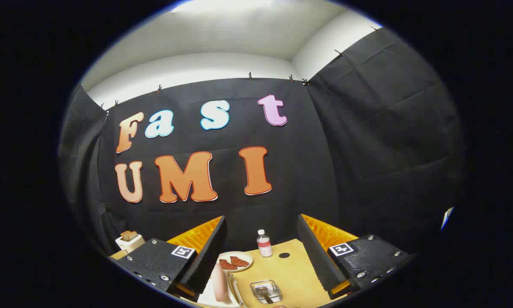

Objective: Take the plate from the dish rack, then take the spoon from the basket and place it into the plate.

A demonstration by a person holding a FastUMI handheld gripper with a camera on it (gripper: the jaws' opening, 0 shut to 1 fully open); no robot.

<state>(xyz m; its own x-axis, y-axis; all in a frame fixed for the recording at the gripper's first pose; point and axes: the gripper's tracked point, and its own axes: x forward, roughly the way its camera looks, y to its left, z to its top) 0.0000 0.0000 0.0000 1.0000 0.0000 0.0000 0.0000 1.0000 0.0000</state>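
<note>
My gripper is open and held high, pointing at the booth wall, with nothing between its fingers. Far below them lies the wooden table. A small round plate with red-brown food pieces sits just inside the left finger. Closer to me, a pinkish long object lies on something white with a metal wire beside it. I cannot tell whether that is the dish rack. Most of it is hidden behind the left finger.
A small water bottle stands at the table's far edge, with a black round spot to its right. A square glass dish holding a dark item sits near me. A white toaster with bread stands beyond the left finger.
</note>
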